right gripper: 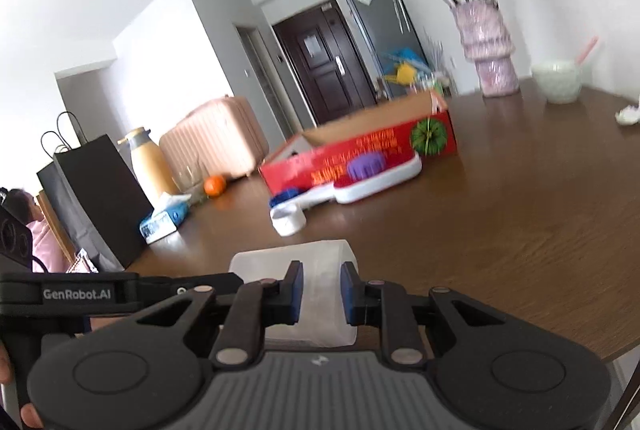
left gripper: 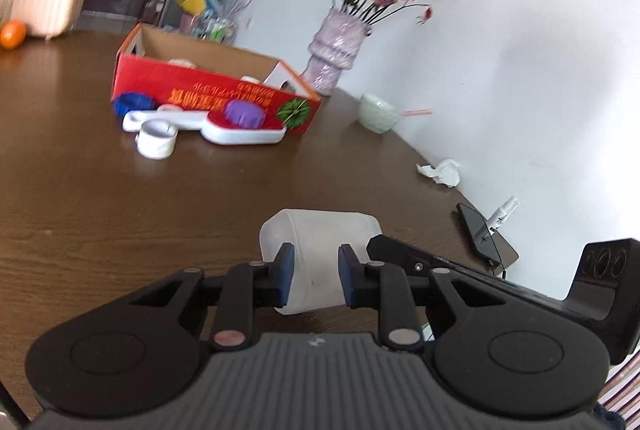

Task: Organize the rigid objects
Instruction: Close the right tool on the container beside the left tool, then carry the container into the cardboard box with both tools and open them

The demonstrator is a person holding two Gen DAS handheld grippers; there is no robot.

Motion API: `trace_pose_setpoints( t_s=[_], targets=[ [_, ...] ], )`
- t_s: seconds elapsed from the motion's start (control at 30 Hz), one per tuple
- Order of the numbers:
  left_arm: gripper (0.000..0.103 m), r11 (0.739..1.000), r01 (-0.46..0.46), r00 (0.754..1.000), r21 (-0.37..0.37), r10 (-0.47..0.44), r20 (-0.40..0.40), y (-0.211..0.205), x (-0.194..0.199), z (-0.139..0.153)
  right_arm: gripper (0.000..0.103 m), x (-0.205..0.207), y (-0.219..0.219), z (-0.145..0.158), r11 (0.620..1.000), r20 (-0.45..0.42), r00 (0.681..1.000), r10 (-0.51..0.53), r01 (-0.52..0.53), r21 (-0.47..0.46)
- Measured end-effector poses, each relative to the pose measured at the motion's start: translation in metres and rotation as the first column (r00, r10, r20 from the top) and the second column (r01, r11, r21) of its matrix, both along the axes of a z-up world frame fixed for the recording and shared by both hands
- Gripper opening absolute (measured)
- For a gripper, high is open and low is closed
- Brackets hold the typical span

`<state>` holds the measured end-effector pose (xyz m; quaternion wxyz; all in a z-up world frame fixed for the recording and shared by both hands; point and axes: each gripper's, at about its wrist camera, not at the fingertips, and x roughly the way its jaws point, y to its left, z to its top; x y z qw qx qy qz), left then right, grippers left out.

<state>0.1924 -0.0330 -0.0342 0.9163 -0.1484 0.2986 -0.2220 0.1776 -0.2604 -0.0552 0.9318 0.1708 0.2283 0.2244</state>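
Observation:
A translucent white plastic container [left gripper: 320,250] lies on its side, held from both ends. My left gripper [left gripper: 316,270] is shut on it, blue pads on its walls. My right gripper [right gripper: 322,290] is shut on the same container [right gripper: 304,270]; the right gripper's body shows at the right of the left wrist view [left gripper: 520,294]. Farther off, an open red cardboard box [left gripper: 208,86] stands on the brown table [left gripper: 100,190]. In front of the box lie a white paddle-shaped tray [left gripper: 236,132] with a purple lid [left gripper: 244,112], a blue lid [left gripper: 132,104] and a white ring [left gripper: 157,138].
A pink vase of flowers [left gripper: 334,50] and a pale green bowl [left gripper: 376,112] stand by the wall. A crumpled tissue [left gripper: 440,170] and a phone [left gripper: 478,230] lie at the table's right edge. An orange [right gripper: 215,185], tissue pack [right gripper: 164,220], black bag [right gripper: 100,198] and thermos [right gripper: 148,162] are at the far left.

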Motion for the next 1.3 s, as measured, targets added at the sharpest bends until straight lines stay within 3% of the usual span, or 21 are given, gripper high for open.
trace_pose_setpoints(
  t_s=[0.27, 0.4, 0.53, 0.63, 0.87, 0.93, 1.07, 1.2, 1.3],
  targets=[
    [0.024, 1.000, 0.023, 0.998, -0.012, -0.022, 0.066, -0.001, 0.006, 0.009, 0.020, -0.002, -0.002, 0.008, 1.000, 0.091, 0.995, -0.027, 0.028, -0.011],
    [0.024, 0.999, 0.031, 0.981, 0.013, -0.033, 0.192, -0.002, 0.010, 0.030, 0.020, 0.000, -0.001, 0.020, 0.998, 0.198, 0.979, -0.057, 0.058, 0.002],
    [0.024, 0.999, 0.041, 0.950, 0.024, -0.046, 0.309, -0.005, 0.021, 0.054, 0.020, 0.004, 0.005, 0.046, 0.995, 0.355, 0.930, -0.091, 0.101, -0.009],
    [0.024, 0.999, 0.040, 0.938, 0.000, -0.038, 0.346, -0.001, 0.042, 0.076, 0.019, 0.019, 0.007, 0.070, 0.993, 0.421, 0.902, -0.093, 0.115, -0.027],
    [0.024, 1.000, 0.021, 0.872, 0.009, -0.023, 0.490, -0.001, 0.086, 0.149, 0.020, 0.067, 0.017, 0.141, 0.987, 0.583, 0.809, -0.069, 0.140, -0.076],
    [0.024, 1.000, 0.010, 0.872, 0.016, -0.016, 0.488, -0.001, 0.103, 0.168, 0.020, 0.082, 0.020, 0.162, 0.984, 0.618, 0.784, -0.066, 0.154, -0.090],
    [0.024, 1.000, 0.002, 0.872, 0.017, -0.010, 0.490, 0.003, 0.141, 0.194, 0.019, 0.117, 0.024, 0.196, 0.985, 0.630, 0.775, -0.052, 0.145, -0.098],
    [0.024, 1.000, 0.002, 0.897, 0.001, -0.002, 0.441, 0.009, 0.189, 0.206, 0.019, 0.151, 0.035, 0.219, 0.976, 0.655, 0.756, -0.020, 0.156, -0.150],
    [0.024, 1.000, 0.003, 0.923, -0.011, 0.001, 0.384, 0.014, 0.230, 0.208, 0.019, 0.184, 0.039, 0.233, 0.978, 0.629, 0.777, -0.003, 0.134, -0.161]
  ],
)
